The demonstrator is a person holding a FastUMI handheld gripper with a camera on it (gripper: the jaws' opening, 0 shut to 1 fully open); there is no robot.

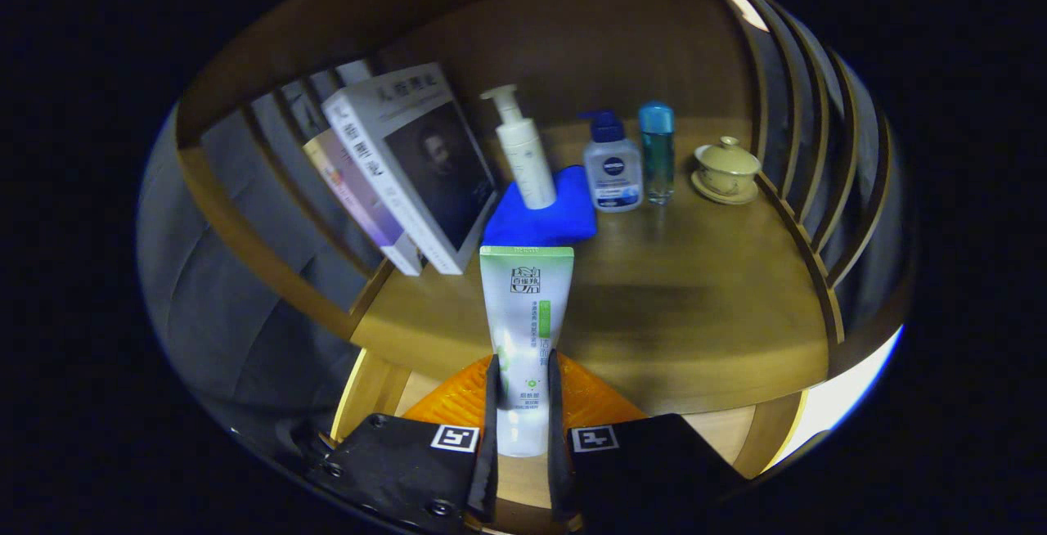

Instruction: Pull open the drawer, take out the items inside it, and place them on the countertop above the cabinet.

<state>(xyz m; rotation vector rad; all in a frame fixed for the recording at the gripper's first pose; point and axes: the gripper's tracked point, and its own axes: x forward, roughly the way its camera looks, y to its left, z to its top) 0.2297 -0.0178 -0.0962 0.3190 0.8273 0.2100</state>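
Your hand-held gripper (521, 404) is clamped on a white tube (524, 330): both fingers press its lower half from either side, and it stands upright between them, its flat crimped end topmost. The tube is smooth, glossy plastic, white with a green band across the top edge, a green strip down the middle and small dark print; light glints off its lower part. Just behind the fingers, below the tube, you can see a ribbed orange thing (458, 400), though what it is cannot be told.

Beyond the tube lies the wooden tabletop (703, 289), warm brown, smooth and faintly reflective, with a rounded front edge. On it, straight past the tube's top, sits a folded blue cloth (564, 220), soft and matte, with a slim white pump bottle (522, 150) standing on it. Beside the cloth stands a squat translucent pump bottle (612, 167) with a dark blue pump, then a narrow clear teal bottle (657, 155) with a blue cap, then a small yellowish lidded ceramic cup (726, 168) on its saucer. On the other side of the cloth, some books (409, 167) lean against curved wooden slats (262, 216); matching slats (806, 134) rise near the cup.
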